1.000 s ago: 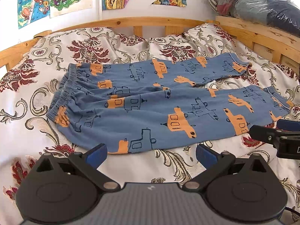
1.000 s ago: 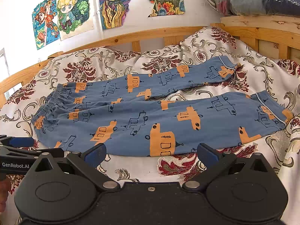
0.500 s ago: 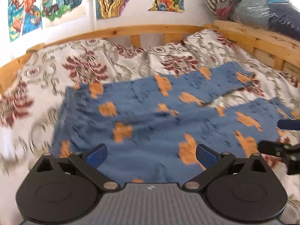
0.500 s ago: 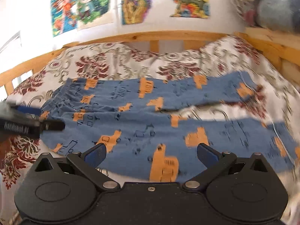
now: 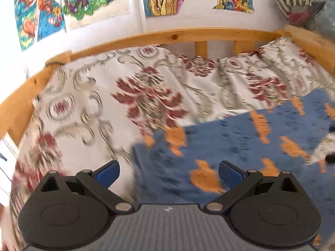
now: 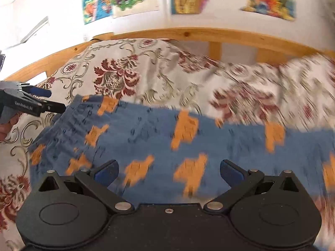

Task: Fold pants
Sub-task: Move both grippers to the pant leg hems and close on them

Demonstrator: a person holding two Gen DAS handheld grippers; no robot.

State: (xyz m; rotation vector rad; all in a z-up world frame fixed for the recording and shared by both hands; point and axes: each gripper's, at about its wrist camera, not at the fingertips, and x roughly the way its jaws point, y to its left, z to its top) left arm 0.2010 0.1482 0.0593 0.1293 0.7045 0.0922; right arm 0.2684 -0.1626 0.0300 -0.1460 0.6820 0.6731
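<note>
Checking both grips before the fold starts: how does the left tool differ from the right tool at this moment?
The left tool straddles the waistband edge of the pants, with bedspread ahead of one finger; the right tool has only blue cloth between its fingers. The left tool faces the waistband end; the right tool sits further along the pants. Both are open, holding nothing, and both views are motion-blurred.

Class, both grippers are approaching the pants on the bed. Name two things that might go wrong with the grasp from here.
1. The left gripper, open, straddles the pants edge and floral bedsheet; it may pinch sheet too.
2. The right gripper, open, sits mid-fabric, so it may catch only the top layer.
</note>
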